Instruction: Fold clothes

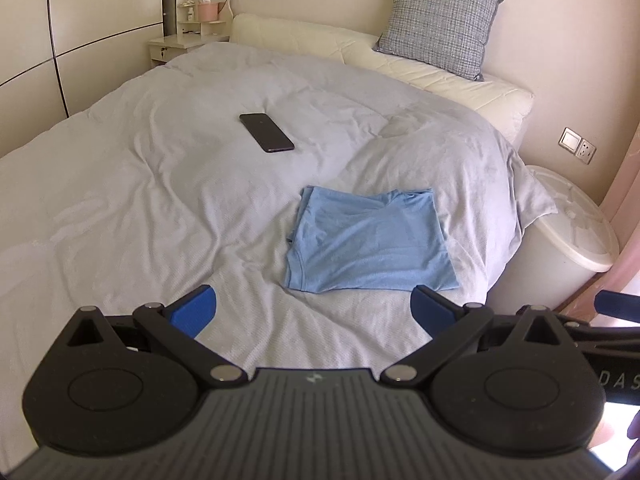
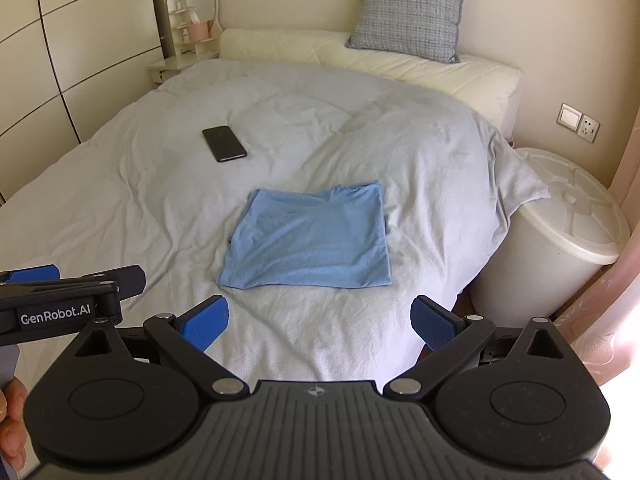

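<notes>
A light blue shirt [image 1: 370,242] lies folded into a flat rectangle on the grey duvet [image 1: 160,184], near the bed's right side; it also shows in the right wrist view [image 2: 310,238]. My left gripper [image 1: 314,312] is open and empty, held above the duvet just short of the shirt's near edge. My right gripper [image 2: 320,322] is open and empty, also short of the shirt's near edge. The left gripper's side [image 2: 60,304] shows at the left of the right wrist view.
A black phone [image 1: 267,132] lies on the duvet beyond the shirt. A grey pillow [image 1: 438,24] leans at the headboard. A white lidded bin [image 1: 568,236] stands by the bed's right side. A nightstand [image 1: 180,42] with a mirror is at the back left.
</notes>
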Demonstrator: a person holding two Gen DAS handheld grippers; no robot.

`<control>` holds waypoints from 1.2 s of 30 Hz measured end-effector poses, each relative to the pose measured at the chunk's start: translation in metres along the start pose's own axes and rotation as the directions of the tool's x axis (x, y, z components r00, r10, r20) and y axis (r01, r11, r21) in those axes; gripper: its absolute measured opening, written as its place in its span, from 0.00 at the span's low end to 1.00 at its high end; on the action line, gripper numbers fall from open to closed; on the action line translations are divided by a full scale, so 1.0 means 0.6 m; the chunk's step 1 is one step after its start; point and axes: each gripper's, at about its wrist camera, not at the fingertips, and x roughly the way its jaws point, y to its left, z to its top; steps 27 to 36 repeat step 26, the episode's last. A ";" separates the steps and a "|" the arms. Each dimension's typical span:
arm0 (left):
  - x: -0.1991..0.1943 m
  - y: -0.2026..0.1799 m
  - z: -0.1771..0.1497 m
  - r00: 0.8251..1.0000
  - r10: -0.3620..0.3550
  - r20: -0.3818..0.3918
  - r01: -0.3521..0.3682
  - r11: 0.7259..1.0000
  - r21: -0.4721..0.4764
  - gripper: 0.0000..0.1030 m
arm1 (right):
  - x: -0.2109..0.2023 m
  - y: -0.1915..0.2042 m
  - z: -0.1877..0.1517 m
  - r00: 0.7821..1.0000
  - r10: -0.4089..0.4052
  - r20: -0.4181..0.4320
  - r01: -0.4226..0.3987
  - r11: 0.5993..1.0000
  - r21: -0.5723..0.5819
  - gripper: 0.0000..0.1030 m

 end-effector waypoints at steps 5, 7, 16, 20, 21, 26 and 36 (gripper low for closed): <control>0.004 -0.001 0.004 1.000 0.001 -0.004 -0.001 1.000 0.000 0.99 | 0.000 0.001 0.001 1.000 -0.003 -0.002 0.003 1.000 0.001 0.97; 0.006 -0.001 0.004 1.000 0.001 -0.003 -0.001 1.000 0.007 0.99 | 0.001 0.001 0.002 1.000 -0.005 -0.003 0.005 1.000 0.001 0.97; 0.013 -0.005 0.006 1.000 0.006 -0.009 -0.006 1.000 0.026 0.99 | 0.008 -0.001 0.004 1.000 -0.008 -0.007 0.008 1.000 0.007 0.97; 0.019 -0.008 0.006 1.000 0.007 -0.021 -0.007 0.999 0.035 0.99 | 0.008 -0.001 0.004 1.000 -0.010 -0.012 0.010 1.000 0.010 0.97; 0.020 -0.008 0.005 1.000 0.007 -0.024 -0.006 0.999 0.037 0.99 | 0.009 -0.001 0.004 1.000 -0.011 -0.013 0.011 1.000 0.010 0.97; 0.014 -0.015 0.002 1.000 -0.004 0.003 0.003 0.998 0.059 0.99 | 0.009 -0.002 0.003 1.000 -0.014 -0.015 0.014 1.000 0.014 0.97; 0.014 -0.015 0.002 1.000 -0.004 0.003 0.003 0.998 0.059 0.99 | 0.009 -0.002 0.003 1.000 -0.014 -0.015 0.014 1.000 0.014 0.97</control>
